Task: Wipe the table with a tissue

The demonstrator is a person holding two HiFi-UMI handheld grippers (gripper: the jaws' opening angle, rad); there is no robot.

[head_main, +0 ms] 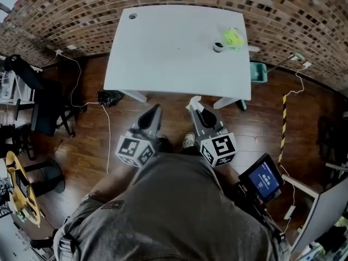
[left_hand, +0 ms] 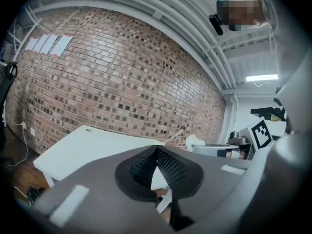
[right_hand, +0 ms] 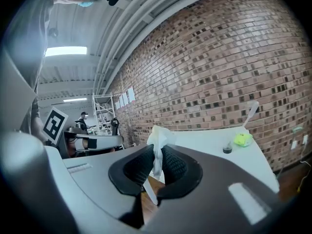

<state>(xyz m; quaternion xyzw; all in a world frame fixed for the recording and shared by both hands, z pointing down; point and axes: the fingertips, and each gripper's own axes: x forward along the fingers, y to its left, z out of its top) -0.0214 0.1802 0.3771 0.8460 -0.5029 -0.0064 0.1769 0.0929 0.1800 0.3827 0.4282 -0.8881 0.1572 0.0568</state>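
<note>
Right gripper [right_hand: 155, 152], jaws pinched on a white tissue [right_hand: 157, 136]; left gripper [left_hand: 157, 152], jaws closed together, empty; both held short of the near edge of the white table [head_main: 163, 48]; step judged approach, next needing the tissue lowered flat onto the top, avoiding the yellow-green object [head_main: 234, 37].

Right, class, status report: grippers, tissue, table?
Left gripper shut, empty. Right gripper shut on tissue, short of the table. Green lump and small cap on far right corner.
</note>
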